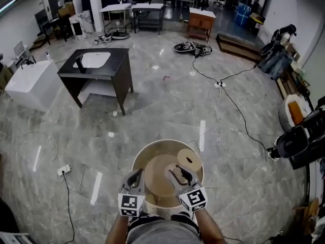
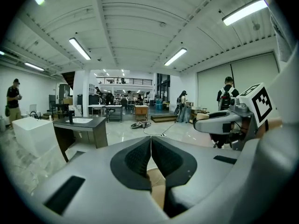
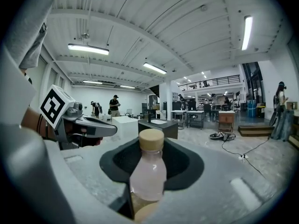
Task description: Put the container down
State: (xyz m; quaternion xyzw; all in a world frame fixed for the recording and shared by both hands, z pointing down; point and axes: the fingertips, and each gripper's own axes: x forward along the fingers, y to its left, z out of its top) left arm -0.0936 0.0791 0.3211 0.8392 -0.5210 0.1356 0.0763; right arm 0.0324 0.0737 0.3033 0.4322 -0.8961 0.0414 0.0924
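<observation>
Your right gripper (image 3: 152, 158) is clenched on the bottle (image 3: 148, 174), gripping its body with the cap pointing out along the jaws, over the round table (image 1: 147, 159). Bring the base square to the tabletop, well in from the table's rim. Loosen the grip only once you judge it rests flat. Your left gripper (image 2: 151, 149), also over the table, has its jaws pressed together on nothing, so keep it aside. The bottle is pale, cloudy pink with a tan cap, and it looks slim enough to topple.
</observation>
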